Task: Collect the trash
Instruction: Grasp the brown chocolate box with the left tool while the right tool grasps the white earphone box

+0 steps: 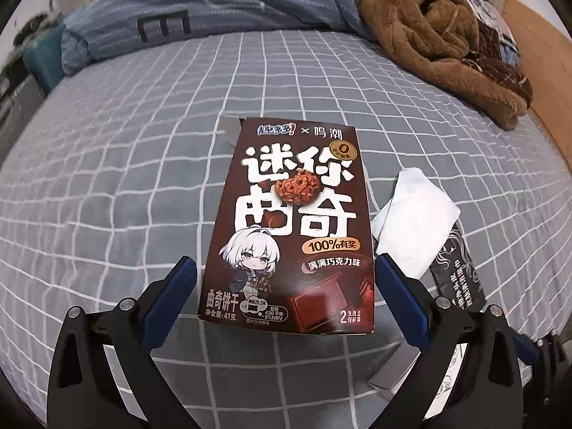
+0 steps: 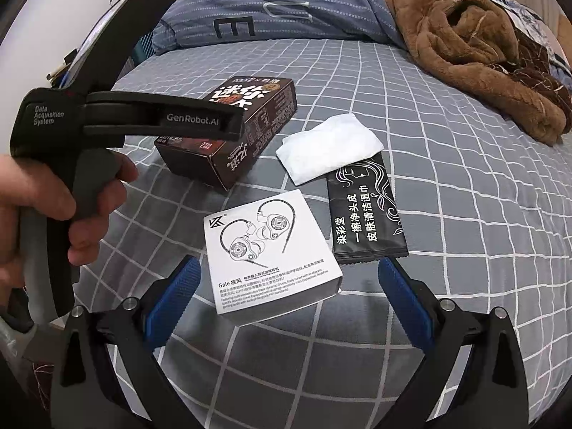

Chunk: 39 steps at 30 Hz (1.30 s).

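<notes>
A brown cookie box (image 1: 289, 225) lies on the grey checked bed between the open fingers of my left gripper (image 1: 286, 286), which straddles its near end without touching. The box also shows in the right wrist view (image 2: 232, 132), with the left gripper's body over it. A white tissue (image 1: 411, 218) (image 2: 329, 146) and a black wipe packet (image 1: 457, 271) (image 2: 364, 211) lie to the right of the box. A white earphone box (image 2: 268, 250) lies just ahead of my right gripper (image 2: 287, 286), which is open and empty.
A blue striped duvet (image 2: 271, 10) lies across the far side of the bed. A brown fleece blanket (image 2: 475, 46) is heaped at the far right. The grey checked sheet (image 2: 482, 236) covers the bed. The hand holding the left gripper (image 2: 53, 200) is at the left.
</notes>
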Tool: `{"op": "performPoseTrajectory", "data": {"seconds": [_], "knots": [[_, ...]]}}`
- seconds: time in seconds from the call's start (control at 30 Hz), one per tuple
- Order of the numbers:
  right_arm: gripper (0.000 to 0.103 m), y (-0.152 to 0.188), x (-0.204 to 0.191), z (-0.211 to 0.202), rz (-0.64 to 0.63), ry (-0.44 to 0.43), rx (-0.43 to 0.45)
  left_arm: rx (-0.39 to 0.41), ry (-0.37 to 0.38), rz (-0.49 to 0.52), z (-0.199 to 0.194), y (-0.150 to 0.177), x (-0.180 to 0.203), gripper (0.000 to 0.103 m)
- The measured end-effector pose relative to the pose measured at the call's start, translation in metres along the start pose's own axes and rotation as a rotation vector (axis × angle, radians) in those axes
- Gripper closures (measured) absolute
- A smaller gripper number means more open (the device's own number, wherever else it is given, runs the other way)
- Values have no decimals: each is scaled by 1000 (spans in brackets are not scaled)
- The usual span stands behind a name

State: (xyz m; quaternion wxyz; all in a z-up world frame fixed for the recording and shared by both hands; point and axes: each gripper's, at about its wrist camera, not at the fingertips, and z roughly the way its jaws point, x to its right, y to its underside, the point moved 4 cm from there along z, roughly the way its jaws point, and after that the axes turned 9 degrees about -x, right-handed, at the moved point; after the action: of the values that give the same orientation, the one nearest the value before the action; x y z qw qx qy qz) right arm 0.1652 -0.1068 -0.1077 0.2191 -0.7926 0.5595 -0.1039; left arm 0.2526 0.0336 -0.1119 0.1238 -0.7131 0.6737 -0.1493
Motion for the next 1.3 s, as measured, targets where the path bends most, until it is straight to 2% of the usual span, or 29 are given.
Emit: {"op": "performPoseTrajectory", "data": {"seconds": [0.27, 0.4, 0.5, 0.7, 0.73, 0.77, 0.8, 1.07, 1.3], "knots": [[8, -1, 1, 4, -3, -8, -2, -13, -11, 29, 7, 0, 5, 6], [8, -1, 0, 4, -6, -12, -2, -28, -1, 13, 13, 0, 4, 6], [8, -1, -4, 4, -15, -25, -10, -18, 0, 11, 11, 2, 5, 12], [8, -1, -12, 8, -49, -19, -31, -5, 16, -7, 3, 8, 0, 12], [12, -1, -13, 9, -51, -22, -37, -3, 19, -11, 1, 9, -1, 12], [23, -1, -13, 9, -51, -26, -38, 1, 16, -11, -1, 10, -1, 13], [29, -1, -12, 10, -47, -19, -40, 4, 13, -11, -3, 11, -1, 13], [30, 3, -9, -1, -27, -23, -38, 43, -4, -26, -29, 24, -7, 13], [30, 15, -3, -29, 10, -20, -1, 68, -32, -45, -62, 45, -8, 13]]}}
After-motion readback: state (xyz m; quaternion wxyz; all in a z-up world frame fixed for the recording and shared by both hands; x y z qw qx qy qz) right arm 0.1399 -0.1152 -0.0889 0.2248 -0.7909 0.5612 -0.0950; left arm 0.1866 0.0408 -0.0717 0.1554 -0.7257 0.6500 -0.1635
